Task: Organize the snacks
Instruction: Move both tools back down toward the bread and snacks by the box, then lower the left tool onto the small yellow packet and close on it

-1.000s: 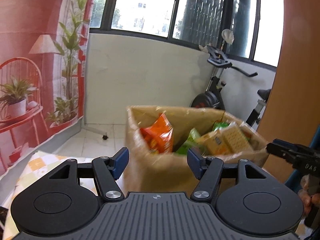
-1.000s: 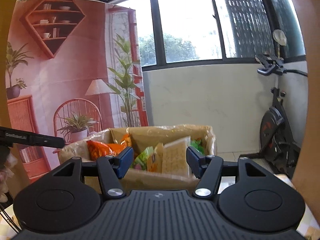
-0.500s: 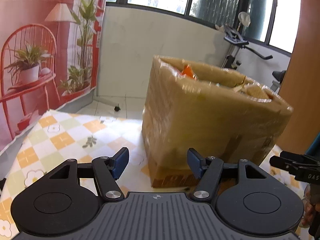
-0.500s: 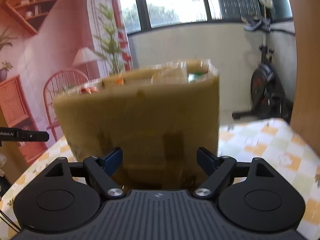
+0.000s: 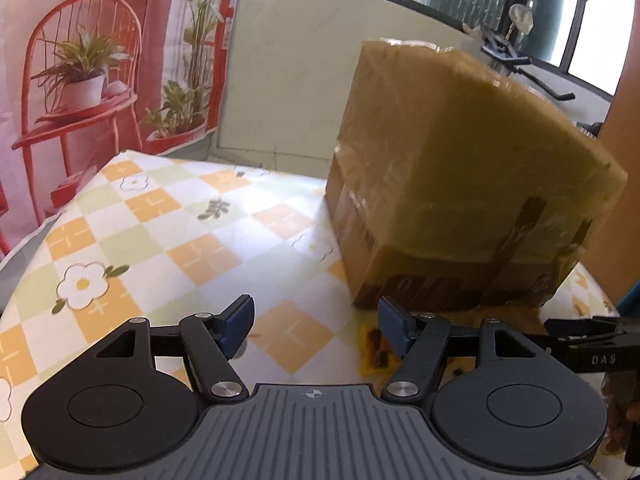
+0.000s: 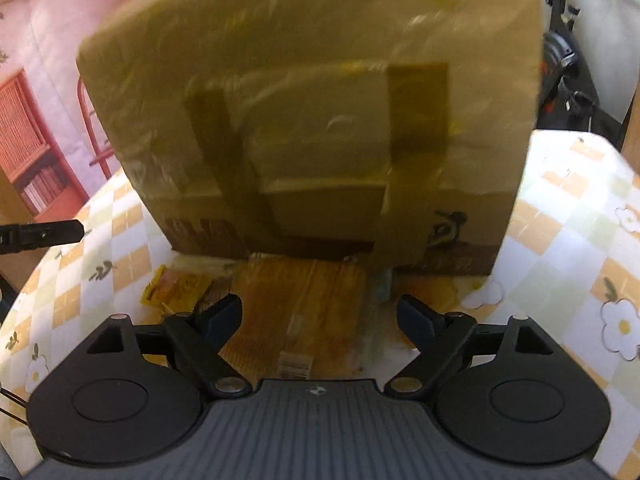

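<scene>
A tall taped cardboard box stands on the checked floral tablecloth; its contents are hidden from here. In the right wrist view the box fills the frame. A flat brown snack packet lies on the table before it, and a small yellow packet lies to its left. The yellow packet also shows in the left wrist view. My left gripper is open and empty, low over the table beside the box. My right gripper is open and empty just above the brown packet.
The tablecloth runs out to rounded edges on both sides. An exercise bike stands behind on the right, a white wall and windows behind the table. The other gripper's tip shows at the left view's right edge.
Both grippers have dropped from above the box's open top to table level. The snacks inside have gone out of sight; packets on the table have come into view. The right jaws opened wider.
</scene>
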Demonstrator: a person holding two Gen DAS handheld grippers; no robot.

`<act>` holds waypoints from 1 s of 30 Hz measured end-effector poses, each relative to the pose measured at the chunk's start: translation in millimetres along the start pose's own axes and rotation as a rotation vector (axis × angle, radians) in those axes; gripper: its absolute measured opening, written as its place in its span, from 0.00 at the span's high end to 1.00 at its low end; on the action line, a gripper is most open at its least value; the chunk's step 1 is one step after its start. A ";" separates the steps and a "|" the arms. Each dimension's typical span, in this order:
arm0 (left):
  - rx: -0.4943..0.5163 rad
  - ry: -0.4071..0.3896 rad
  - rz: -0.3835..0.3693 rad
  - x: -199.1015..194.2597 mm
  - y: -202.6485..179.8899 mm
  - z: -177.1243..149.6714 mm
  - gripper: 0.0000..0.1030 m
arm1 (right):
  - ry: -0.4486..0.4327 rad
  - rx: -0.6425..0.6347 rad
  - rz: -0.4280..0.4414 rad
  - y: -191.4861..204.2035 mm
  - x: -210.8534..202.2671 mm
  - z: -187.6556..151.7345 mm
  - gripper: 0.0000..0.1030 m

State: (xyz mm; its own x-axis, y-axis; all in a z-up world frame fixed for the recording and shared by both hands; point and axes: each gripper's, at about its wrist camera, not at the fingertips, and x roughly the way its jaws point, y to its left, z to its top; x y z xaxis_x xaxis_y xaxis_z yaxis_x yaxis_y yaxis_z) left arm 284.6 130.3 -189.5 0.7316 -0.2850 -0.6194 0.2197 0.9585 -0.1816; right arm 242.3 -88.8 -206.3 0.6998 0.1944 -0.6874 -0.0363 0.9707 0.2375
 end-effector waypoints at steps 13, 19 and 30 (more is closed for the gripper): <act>-0.022 0.039 0.010 -1.0 -1.6 -14.7 0.28 | 0.012 -0.165 -0.050 25.5 18.9 -4.6 0.22; -0.025 0.063 0.006 2.0 -15.4 -23.7 0.26 | -0.023 -0.190 -0.020 16.8 7.0 -17.9 0.24; -0.004 0.102 0.001 20.3 -45.2 -30.0 0.26 | -0.144 -0.182 -0.022 -6.3 -15.4 -48.7 0.24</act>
State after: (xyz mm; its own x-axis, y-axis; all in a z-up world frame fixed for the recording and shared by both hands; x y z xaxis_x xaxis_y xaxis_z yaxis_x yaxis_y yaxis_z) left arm 270.2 81.3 -216.7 0.6622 -0.2822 -0.6941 0.2164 0.9589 -0.1834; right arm 197.0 -91.0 -230.7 0.7957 0.1630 -0.5834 -0.1389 0.9866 0.0862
